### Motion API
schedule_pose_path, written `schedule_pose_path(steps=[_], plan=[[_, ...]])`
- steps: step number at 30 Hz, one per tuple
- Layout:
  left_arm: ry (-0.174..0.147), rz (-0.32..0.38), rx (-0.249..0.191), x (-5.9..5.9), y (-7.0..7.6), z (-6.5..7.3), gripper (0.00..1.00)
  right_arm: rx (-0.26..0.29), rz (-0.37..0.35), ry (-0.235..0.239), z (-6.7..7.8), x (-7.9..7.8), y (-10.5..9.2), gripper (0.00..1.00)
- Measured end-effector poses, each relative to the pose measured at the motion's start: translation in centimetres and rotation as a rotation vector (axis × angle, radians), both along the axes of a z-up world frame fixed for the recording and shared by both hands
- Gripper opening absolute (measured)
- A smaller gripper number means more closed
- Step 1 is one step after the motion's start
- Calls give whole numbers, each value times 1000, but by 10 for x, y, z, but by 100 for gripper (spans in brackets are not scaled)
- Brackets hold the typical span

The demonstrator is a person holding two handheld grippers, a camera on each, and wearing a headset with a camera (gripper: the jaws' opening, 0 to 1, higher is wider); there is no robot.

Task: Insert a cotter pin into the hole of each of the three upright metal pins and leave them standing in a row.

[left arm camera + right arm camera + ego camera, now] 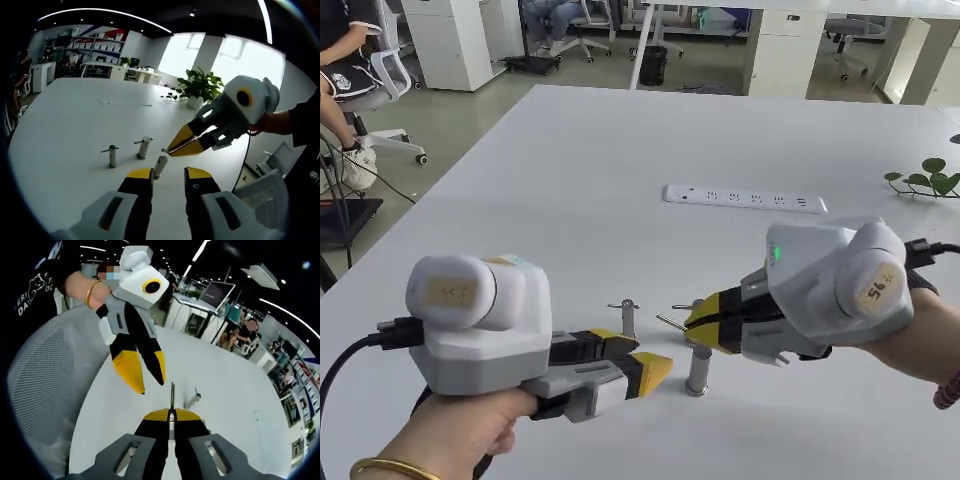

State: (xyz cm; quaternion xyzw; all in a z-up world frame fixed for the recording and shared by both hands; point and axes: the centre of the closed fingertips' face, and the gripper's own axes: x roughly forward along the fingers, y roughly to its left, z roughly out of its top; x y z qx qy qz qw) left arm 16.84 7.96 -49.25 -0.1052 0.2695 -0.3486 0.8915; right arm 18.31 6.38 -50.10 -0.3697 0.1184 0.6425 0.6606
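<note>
The left hand-held gripper [168,174], grey with yellow-tipped black jaws, sits lowest in the head view in the person's left hand [470,430]. Its jaws are parted and grasp nothing. Just past its tips a bare upright silver metal pin [160,166] stands on the white worktop [620,180], a little apart from the jaws in the head view. Close above that pin hovers the right hand-held gripper [172,149], clenched on a thin metal cotter pin [172,395] that juts straight forward from its closed jaw tips. Beyond them stand a second upright silver pin [144,148] and a third upright silver pin [112,156], near each other, each with a cotter pin lying crosswise through its top. Farther back on the worktop lies a long white power strip [745,198], and a green leafy plant [928,180] sits at the right edge.
</note>
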Motion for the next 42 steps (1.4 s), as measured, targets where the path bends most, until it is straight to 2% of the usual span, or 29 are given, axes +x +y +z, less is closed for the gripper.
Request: schedule_pose_path(steps=[10,19,24,29,33,34,38,42], plan=[[28,1,-64,-3,-3,1,15,-44,85,-59,-4,-19,6,0],[41,7,-82,-4,-4,-1,7,-62,114,-90,-5,-25,9,0],[48,6,-84,-5,-3,-2,2,-59,112,-83,-6,-27,10,0],[67,9,-91,-7,-2,-5,1,-67,117,-98,-6,-27,11,0],[57,7,-90,-8,-3,-4,1,-65,115,-96,-6,-27,11,0],[42,1,-80,-8,-3,-3,1,-62,111,-91,-6,-27,11,0],[23,-9,-62,-7,-4,-3,1,-55,104,-77,-6,-27,10,0],[7,-20,-44,-8,-4,-2,1,-45,86,-43,-6,-28,9,0]])
